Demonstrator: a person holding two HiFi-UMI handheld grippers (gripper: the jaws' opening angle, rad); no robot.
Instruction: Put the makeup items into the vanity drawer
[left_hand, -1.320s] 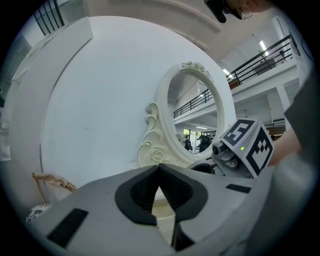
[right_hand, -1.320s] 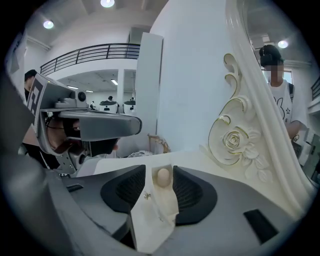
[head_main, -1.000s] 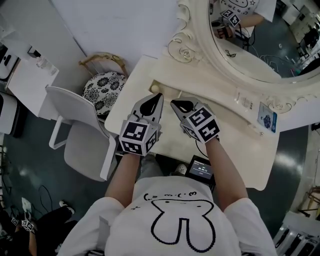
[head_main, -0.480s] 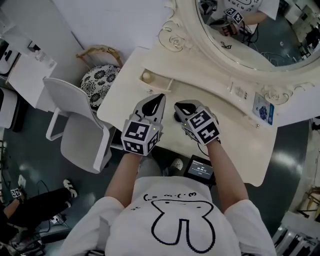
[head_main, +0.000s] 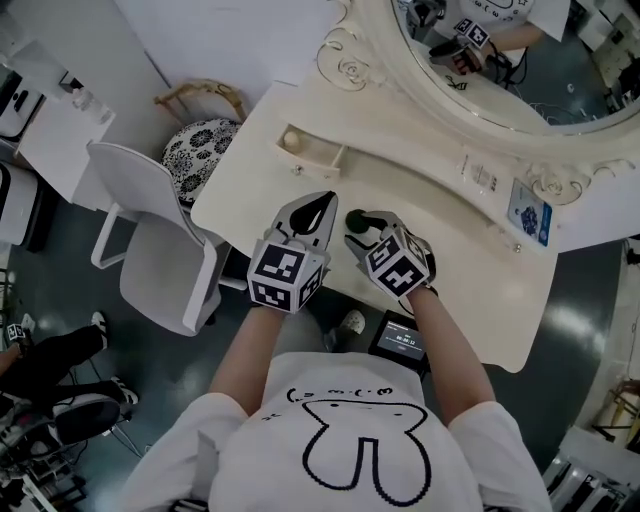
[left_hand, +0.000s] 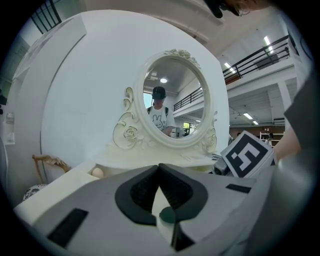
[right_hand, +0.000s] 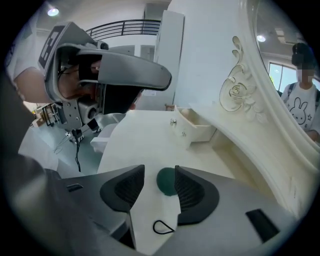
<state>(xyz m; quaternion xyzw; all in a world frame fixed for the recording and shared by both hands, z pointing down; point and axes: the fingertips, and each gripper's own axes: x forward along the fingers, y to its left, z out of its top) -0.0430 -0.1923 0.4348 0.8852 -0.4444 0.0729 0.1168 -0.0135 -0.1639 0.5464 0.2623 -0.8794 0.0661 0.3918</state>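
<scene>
Disc (right_hand: 166, 181) lies between right gripper's (right_hand: 159, 172) just-opened fingers in its view; left gripper (left_hand: 159, 167) closed.

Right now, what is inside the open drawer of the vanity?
The drawer holds one pale round item at its left end in the head view; the rest that shows looks bare. Its rear, inside the vanity, is covered.
</scene>
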